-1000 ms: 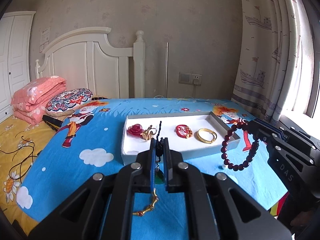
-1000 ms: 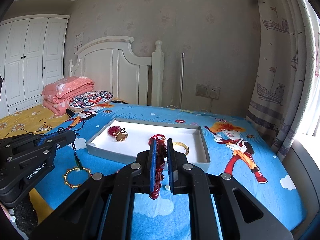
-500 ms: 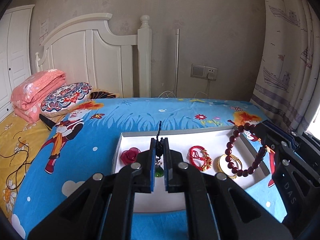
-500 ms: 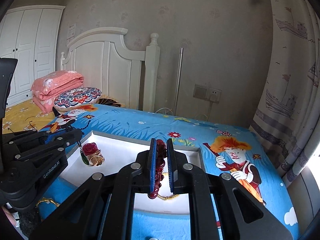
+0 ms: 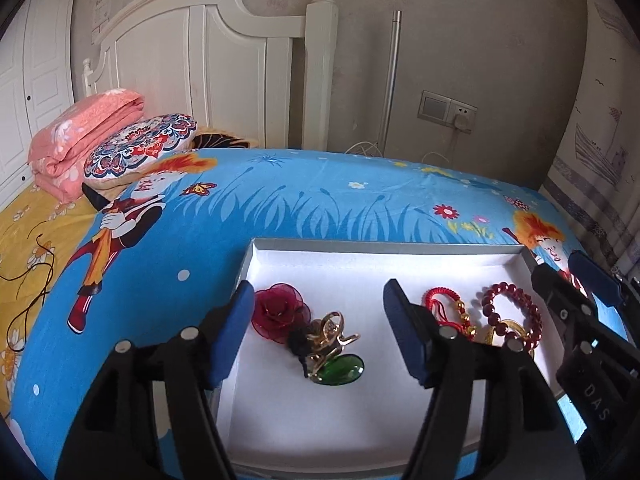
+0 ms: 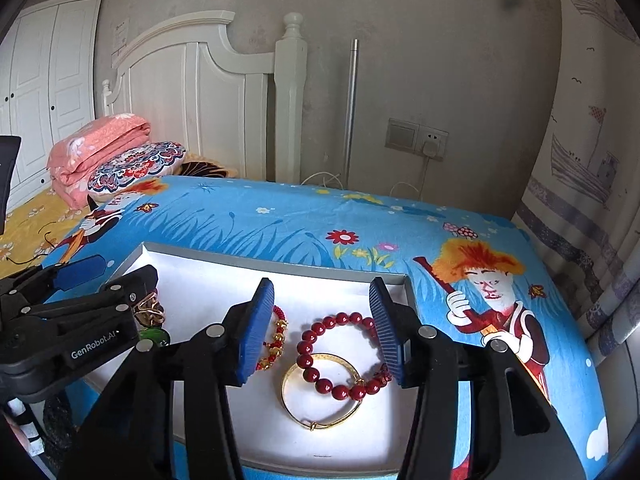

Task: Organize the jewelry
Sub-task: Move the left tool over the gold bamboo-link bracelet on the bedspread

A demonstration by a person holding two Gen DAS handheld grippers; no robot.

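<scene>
A white tray (image 5: 380,245) with a grey rim lies on the blue bedsheet. My left gripper (image 5: 318,334) hangs over its left half, jaws opening. Between its fingers, untouched, lies a green pendant (image 5: 340,369) on a dark cord with a gold clasp (image 5: 330,330), beside a red fabric rose (image 5: 280,312). My right gripper (image 6: 320,334) is over the tray's right half, jaws opening too. A dark red bead bracelet (image 6: 340,360) lies loose between them, across a gold bangle (image 6: 320,400), with a red cord bracelet (image 6: 276,338) to its left.
The bed's blue cartoon sheet (image 5: 300,200) runs beyond the tray. A folded pink blanket (image 5: 80,136) and a patterned pillow (image 5: 140,148) lie by the white headboard (image 5: 208,60). A wall socket (image 6: 432,140) and curtain (image 6: 592,160) stand at the right.
Both grippers moved forward over the tray and went from shut to open. The pendant necklace and the bead bracelet, held before, now lie in the tray.
</scene>
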